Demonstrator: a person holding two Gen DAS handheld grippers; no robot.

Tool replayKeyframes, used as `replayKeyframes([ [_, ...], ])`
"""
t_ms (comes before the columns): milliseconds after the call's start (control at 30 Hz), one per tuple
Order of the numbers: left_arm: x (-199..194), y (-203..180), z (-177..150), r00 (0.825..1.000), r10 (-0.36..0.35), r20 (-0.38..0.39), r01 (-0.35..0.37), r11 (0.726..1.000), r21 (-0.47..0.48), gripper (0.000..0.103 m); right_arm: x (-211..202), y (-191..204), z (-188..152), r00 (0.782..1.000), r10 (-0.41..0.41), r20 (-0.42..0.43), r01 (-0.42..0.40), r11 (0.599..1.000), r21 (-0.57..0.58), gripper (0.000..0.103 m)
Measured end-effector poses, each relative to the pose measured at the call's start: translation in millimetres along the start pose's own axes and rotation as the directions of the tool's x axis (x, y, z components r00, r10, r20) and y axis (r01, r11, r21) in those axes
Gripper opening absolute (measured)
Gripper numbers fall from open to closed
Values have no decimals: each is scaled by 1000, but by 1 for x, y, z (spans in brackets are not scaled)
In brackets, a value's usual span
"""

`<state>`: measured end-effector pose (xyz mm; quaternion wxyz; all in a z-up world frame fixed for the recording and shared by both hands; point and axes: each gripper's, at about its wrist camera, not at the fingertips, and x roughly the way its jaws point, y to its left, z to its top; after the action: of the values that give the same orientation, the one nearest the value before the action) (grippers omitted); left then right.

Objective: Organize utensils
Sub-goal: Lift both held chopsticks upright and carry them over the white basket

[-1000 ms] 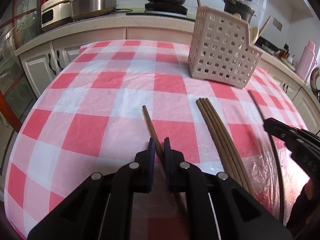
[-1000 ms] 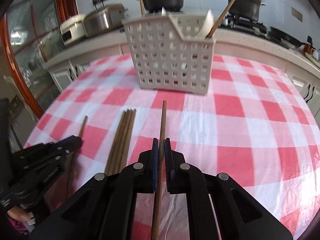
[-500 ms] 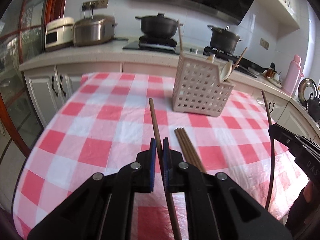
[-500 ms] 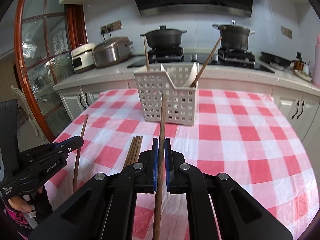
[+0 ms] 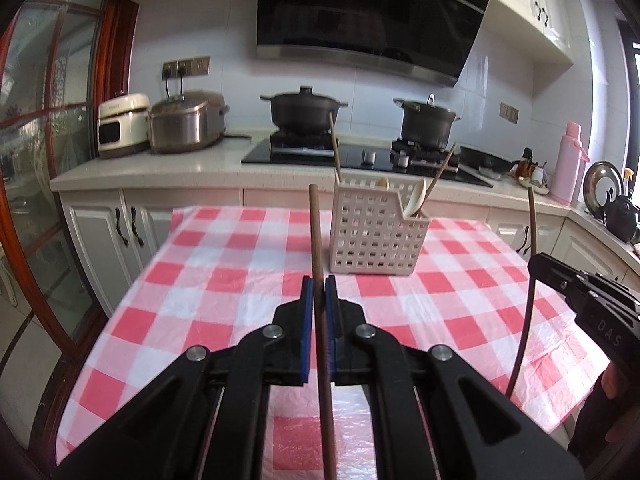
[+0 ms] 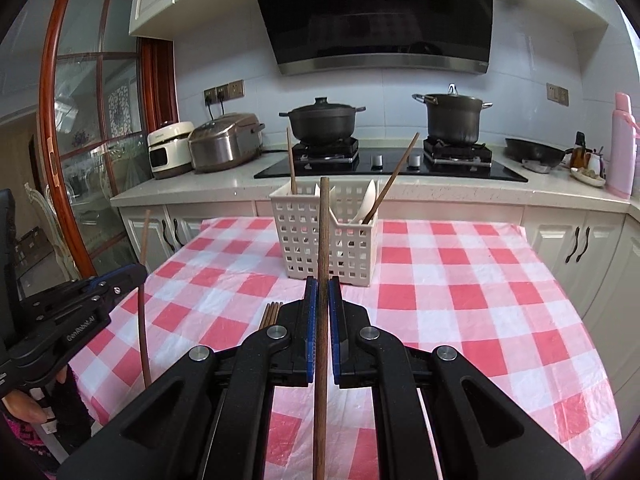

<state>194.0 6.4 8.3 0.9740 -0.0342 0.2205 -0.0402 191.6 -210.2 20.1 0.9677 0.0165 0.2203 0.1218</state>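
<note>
My left gripper (image 5: 319,285) is shut on a brown chopstick (image 5: 315,228) that points up and forward, held above the checked table (image 5: 224,280). My right gripper (image 6: 323,285) is shut on a darker chopstick (image 6: 324,220) in the same way. Each gripper shows in the other's view: the right gripper (image 5: 536,263) holds its chopstick (image 5: 530,224), and the left gripper (image 6: 136,273) holds its chopstick (image 6: 144,236). A white perforated basket (image 5: 372,236) (image 6: 304,236) stands ahead at the table's far side, holding a chopstick, a wooden utensil and pale spoons. A bundle of chopsticks (image 6: 270,314) lies on the cloth.
Behind the table runs a counter (image 6: 400,194) with a stove, two dark pots (image 6: 322,122), rice cookers (image 5: 184,124) and a pink flask (image 5: 568,162). A glass door with a wooden frame (image 6: 60,128) stands on the left. A hand (image 6: 24,408) holds the left gripper.
Both grippers have risen from the table with their chopsticks and tilted up, so the counter and hood fill more of each view. The bundle stays on the cloth.
</note>
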Motion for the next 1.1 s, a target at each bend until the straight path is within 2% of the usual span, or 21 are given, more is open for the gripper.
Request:
replayKeyframes([
  [367,-23,-7,7,997,16,77,-17,1000,22,6,-13,5,8,999,-2,39,3,1000,-17,6],
  [1100,-29,-4,18,993,2,115,-4,1000,17,6,-21,9,14,998,-3,69,5,1000,-28,6],
])
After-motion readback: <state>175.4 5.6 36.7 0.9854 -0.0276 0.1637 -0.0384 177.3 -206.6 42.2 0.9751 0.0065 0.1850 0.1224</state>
